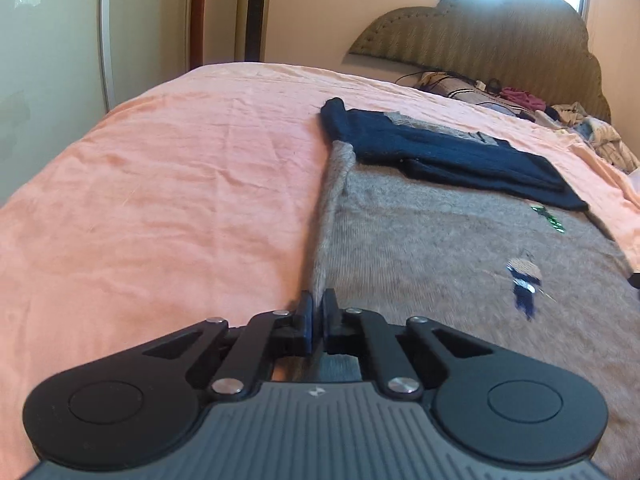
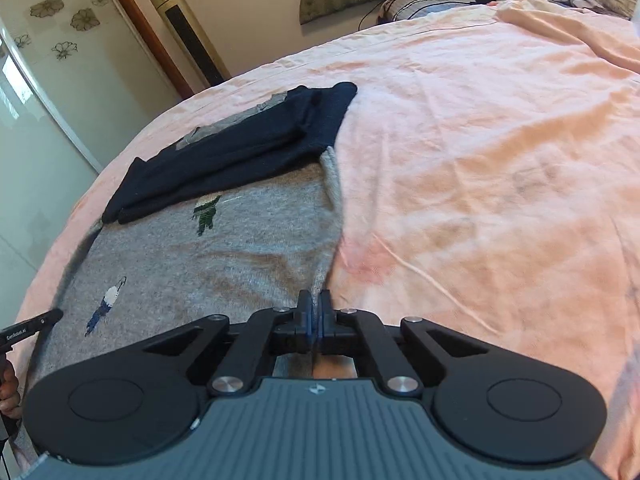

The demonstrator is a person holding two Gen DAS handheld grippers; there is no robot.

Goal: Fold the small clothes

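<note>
A grey knit sweater (image 1: 440,248) lies flat on the pink bedsheet (image 1: 160,184), with small embroidered figures on its front. Its navy sleeves (image 1: 448,156) are folded across the upper part. My left gripper (image 1: 318,305) is shut on the sweater's left edge near the hem, and a strip of grey fabric runs up from between its pads. In the right wrist view the same sweater (image 2: 192,264) and navy sleeves (image 2: 240,148) lie to the left. My right gripper (image 2: 315,305) is shut on the sweater's right edge near the hem.
A padded headboard (image 1: 500,36) stands at the far end, with a pile of clothes (image 1: 592,128) and cables before it. A gold tower fan (image 2: 188,28) and a wardrobe door (image 2: 48,92) flank the bed. A hand (image 2: 9,384) shows at the left edge.
</note>
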